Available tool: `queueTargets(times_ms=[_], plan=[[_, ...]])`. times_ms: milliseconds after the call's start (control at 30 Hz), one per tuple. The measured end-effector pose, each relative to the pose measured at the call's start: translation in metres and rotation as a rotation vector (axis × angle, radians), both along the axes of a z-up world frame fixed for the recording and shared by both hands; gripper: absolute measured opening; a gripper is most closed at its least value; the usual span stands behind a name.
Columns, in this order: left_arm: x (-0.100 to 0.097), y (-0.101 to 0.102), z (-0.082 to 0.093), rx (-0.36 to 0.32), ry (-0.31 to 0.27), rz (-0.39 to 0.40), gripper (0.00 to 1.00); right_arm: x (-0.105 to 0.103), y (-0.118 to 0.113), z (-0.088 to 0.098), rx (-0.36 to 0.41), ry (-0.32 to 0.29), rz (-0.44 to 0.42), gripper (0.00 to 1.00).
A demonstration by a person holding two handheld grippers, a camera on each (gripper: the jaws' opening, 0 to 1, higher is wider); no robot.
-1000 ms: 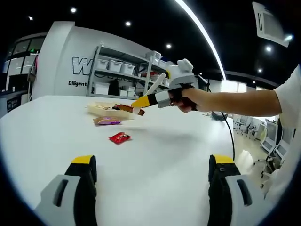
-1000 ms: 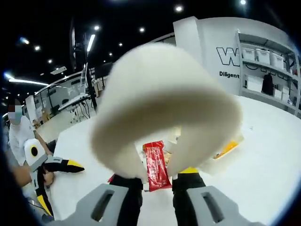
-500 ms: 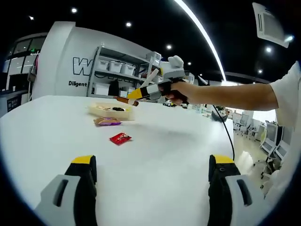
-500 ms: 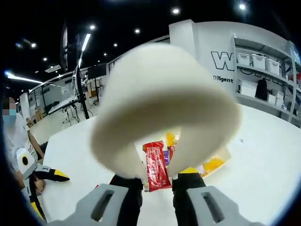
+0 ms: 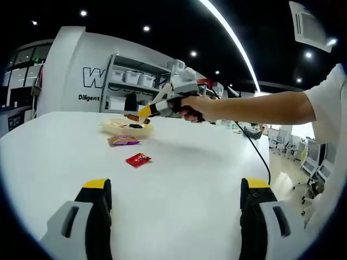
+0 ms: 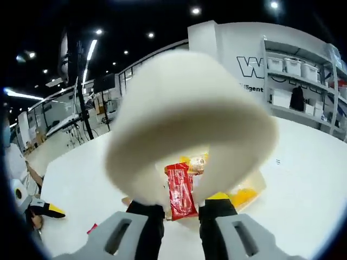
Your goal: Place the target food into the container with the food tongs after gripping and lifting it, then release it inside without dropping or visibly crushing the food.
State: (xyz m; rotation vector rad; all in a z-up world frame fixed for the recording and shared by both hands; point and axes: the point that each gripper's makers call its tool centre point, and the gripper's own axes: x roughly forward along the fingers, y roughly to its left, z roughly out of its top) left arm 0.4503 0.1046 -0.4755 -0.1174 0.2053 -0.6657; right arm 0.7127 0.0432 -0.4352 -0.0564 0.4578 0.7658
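Wall lettering reads "W" over "Diligent", cut off by a shelf (image 5: pixel 142 86) in the left gripper view. Print on the packets is too small to read.

Right gripper (image 6: pixel 181 203): jaws nearly closed on white tongs (image 6: pixel 187 122), whose blurred loop hides much of the scene. The tong tips grip a red packet (image 6: pixel 180 190) above the container (image 6: pixel 251 189), which sits toward the table's (image 5: pixel 179 179) far edge; its contents are hard to make out.

Left gripper (image 5: pixel 174 201): jaws wide apart, holding nothing. A red wrapper (image 5: pixel 138 158) and a purple-orange one (image 5: pixel 123 140) lie beside the container.
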Motion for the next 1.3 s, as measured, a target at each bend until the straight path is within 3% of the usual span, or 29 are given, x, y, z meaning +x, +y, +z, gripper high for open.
queueTargets(times_ms=[300,433,733,1033,1300], plan=[[-0.001,-0.002,-0.001,0.008,-0.002,-0.012,0.97,0.016,0.01,-0.015,0.008,0.023,0.002,0.18],[-0.001,-0.003,-0.002,0.011,0.007,-0.013,0.97,0.021,0.009,-0.023,-0.028,0.027,-0.006,0.18],[-0.002,-0.002,-0.001,0.005,0.005,-0.01,0.97,0.024,0.007,-0.027,-0.04,0.021,-0.007,0.19],[-0.002,-0.003,-0.001,-0.003,0.009,-0.011,0.97,0.021,0.003,-0.012,-0.008,0.0,-0.019,0.2],[-0.002,-0.002,-0.001,-0.005,0.009,-0.01,0.97,-0.003,0.005,0.007,0.003,-0.009,0.015,0.19]])
